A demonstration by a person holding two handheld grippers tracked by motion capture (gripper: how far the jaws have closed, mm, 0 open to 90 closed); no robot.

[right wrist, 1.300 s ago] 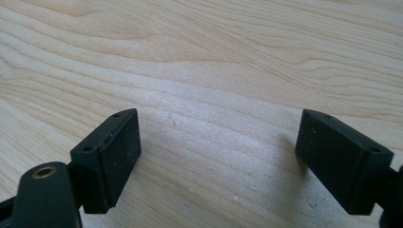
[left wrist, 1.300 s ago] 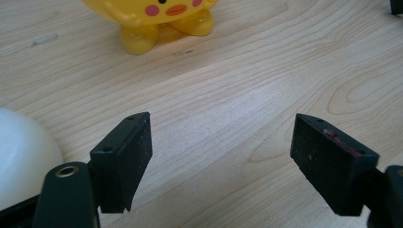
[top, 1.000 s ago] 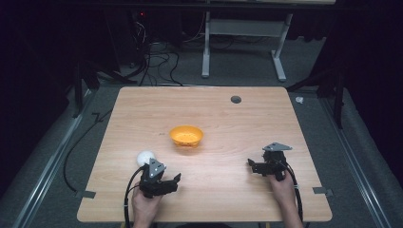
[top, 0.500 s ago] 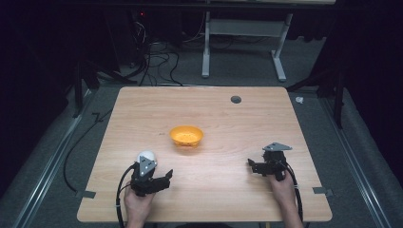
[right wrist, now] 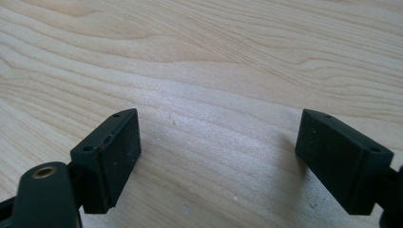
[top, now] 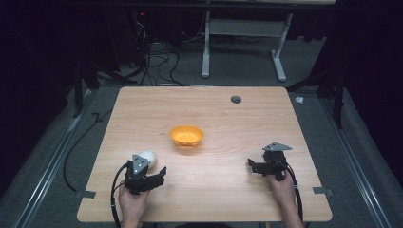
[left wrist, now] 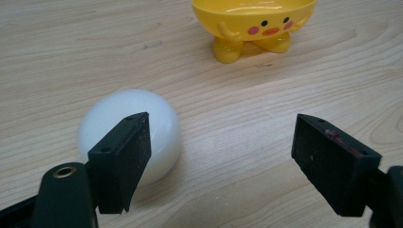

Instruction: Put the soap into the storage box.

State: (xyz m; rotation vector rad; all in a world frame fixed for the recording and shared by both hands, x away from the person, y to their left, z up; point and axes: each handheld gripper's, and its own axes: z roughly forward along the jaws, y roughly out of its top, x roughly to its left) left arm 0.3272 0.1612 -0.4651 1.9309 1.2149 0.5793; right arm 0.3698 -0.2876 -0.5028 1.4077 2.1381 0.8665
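The left hand-held gripper (left wrist: 221, 156) stands released, its 2 black jaws spread wide over the surface (top: 228, 190) near the front left corner, and the white ball (left wrist: 128, 133) sits just beyond and partly behind the left jaw rather than between the pair. From the high view the ball (top: 148, 156) lies right at the tip of that hand-held gripper (top: 149, 178), toward the left edge and apart from the yellow bowl (top: 187, 136), which stands near the middle of the surface. The step in hand looks like the approach to grasp the ball; the next move likely calls for shifting the jaws sideways so the ball sits centred between them, then closing gently, since a round, smooth thing could roll or squirt away. The bowl (left wrist: 254, 23), with a chick face and small feet, is the likely place for the ball. The right hand-held gripper (right wrist: 221, 161) is also released, jaws apart over bare wood, resting near the front right corner (top: 259, 167). Counted: 1 ball, 1 bowl, 2 hand-held grippers.
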